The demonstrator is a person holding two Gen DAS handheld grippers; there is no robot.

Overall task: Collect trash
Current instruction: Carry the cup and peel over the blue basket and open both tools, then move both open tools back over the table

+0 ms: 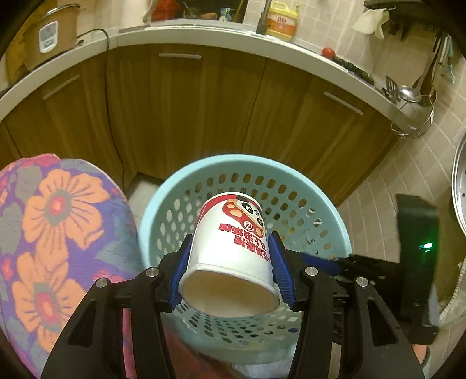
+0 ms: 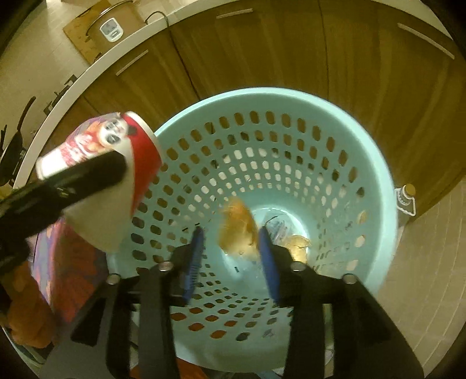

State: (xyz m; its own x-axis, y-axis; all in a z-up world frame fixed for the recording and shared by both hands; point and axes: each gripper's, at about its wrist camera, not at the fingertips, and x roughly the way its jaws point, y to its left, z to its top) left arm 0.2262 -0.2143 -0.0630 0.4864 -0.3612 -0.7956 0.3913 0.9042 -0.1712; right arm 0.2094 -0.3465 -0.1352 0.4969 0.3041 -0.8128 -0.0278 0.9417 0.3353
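My left gripper (image 1: pixel 230 239) is shut on a white and red paper cup (image 1: pixel 233 247) printed with a panda. The cup is tilted, mouth away from me, above the near side of a light blue perforated basket (image 1: pixel 163 204). In the right wrist view the same cup (image 2: pixel 139 163) hangs at the basket's left rim, with a black left finger (image 2: pixel 87 172) across it. My right gripper (image 2: pixel 231 233) stands open over the basket (image 2: pixel 291 99). A blurred orange scrap (image 2: pixel 237 227) is between its blue pads, clear of the left pad. More scraps (image 2: pixel 298 243) lie on the basket bottom.
Wooden cupboard doors (image 1: pixel 186 110) under a pale counter (image 1: pixel 204 36) curve behind the basket. Flowered fabric (image 1: pixel 58 233) fills the left. A small bottle (image 2: pixel 406 198) stands on the tiled floor right of the basket. A rice cooker (image 1: pixel 49 38) and a yellow bottle (image 1: pixel 281 22) sit on the counter.
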